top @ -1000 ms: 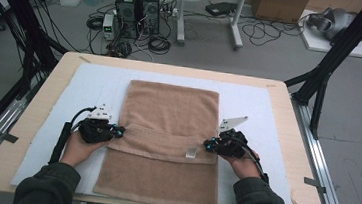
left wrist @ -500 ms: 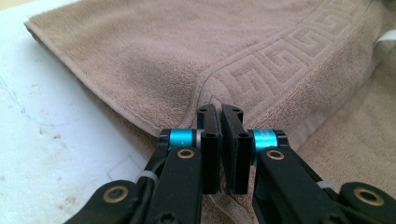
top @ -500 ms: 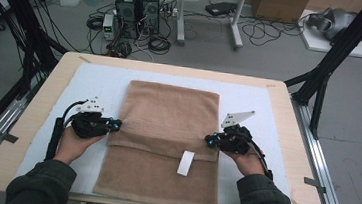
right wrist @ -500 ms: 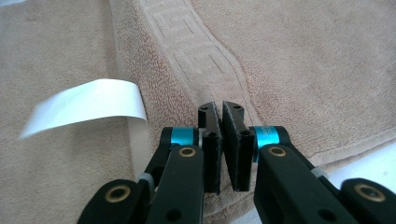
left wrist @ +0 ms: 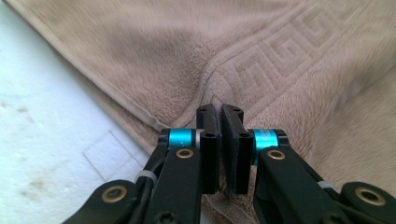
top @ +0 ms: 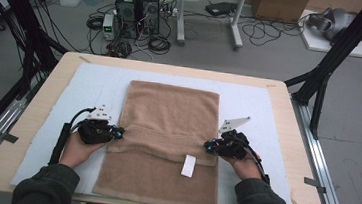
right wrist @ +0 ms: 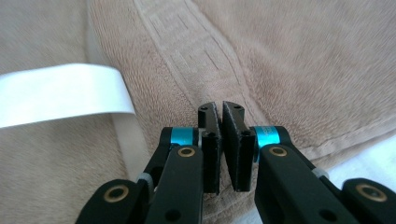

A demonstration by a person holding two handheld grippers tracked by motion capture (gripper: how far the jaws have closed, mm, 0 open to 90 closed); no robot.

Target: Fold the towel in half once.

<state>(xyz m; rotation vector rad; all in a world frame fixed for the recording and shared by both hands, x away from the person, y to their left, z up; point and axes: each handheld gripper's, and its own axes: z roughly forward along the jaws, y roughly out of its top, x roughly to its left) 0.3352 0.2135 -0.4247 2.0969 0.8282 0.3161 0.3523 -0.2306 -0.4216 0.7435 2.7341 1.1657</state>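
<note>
The towel (top: 165, 140) lies flat on the white mat of the surface (top: 30, 132), stretching between my two tools, with a folded band of it carried across the middle and a white label (top: 188, 165) hanging from that band just inward of my right tool (top: 209, 146). My left tool (top: 118, 133) has its jaws pressed together on the folded edge at its side; in the left gripper view the patterned border puckers into the closed pads, so I take it that cloth is pinched there. In the right gripper view the jaws stand nearly together over the border strip, and I believe they hold the hem too, though the cloth between the pads is hard to make out. I judge the step in hand is carrying this fold away from me toward the far edge. To do it well I should keep both tools level with each other and move them at one pace, hold light tension across the band so it does not sag between them, lift only enough to clear the layer beneath, and set the edge down square before letting go.
</note>
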